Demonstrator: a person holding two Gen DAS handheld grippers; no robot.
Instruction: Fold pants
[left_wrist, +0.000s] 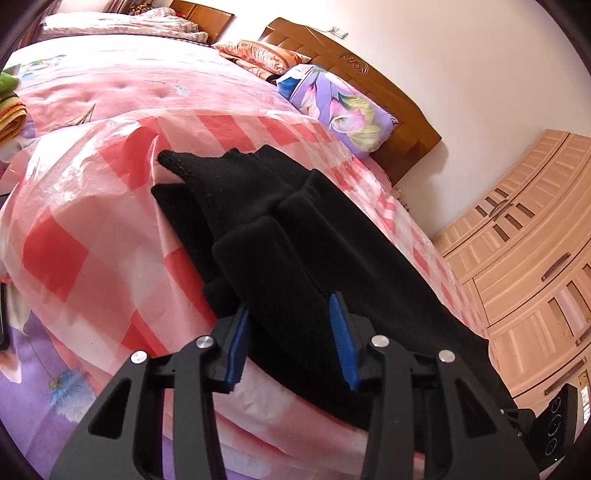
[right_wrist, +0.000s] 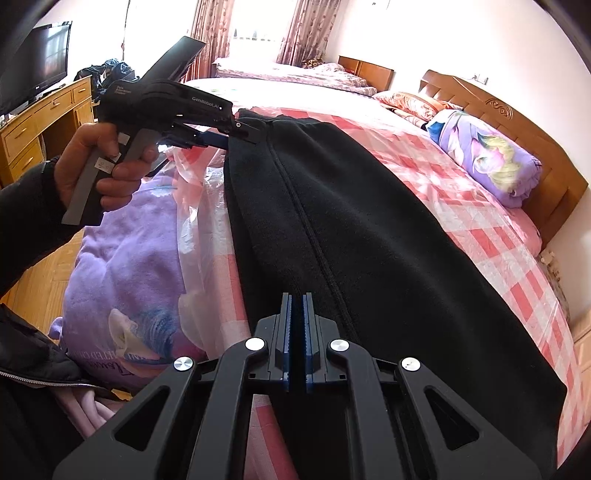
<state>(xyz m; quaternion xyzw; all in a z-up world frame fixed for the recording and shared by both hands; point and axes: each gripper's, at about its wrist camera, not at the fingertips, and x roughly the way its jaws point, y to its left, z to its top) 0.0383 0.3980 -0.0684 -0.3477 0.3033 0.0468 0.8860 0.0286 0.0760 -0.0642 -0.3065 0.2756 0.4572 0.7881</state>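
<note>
Black pants (right_wrist: 369, 236) lengthwise on checked sheet (right_wrist: 491, 221) (cuffs far end), seam along length.

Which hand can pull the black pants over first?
Probably the right. The right gripper looks already shut on the black fleece pants at its end. The left gripper has its jaws open around the other end, so it must squeeze first.

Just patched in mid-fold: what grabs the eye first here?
The black pants stretched along the pink checked sheet dominate both views. The right gripper has its jaws shut at the near end, while the left gripper sits open around the far end. A purple floral pillow lies by the wooden headboard.
</note>
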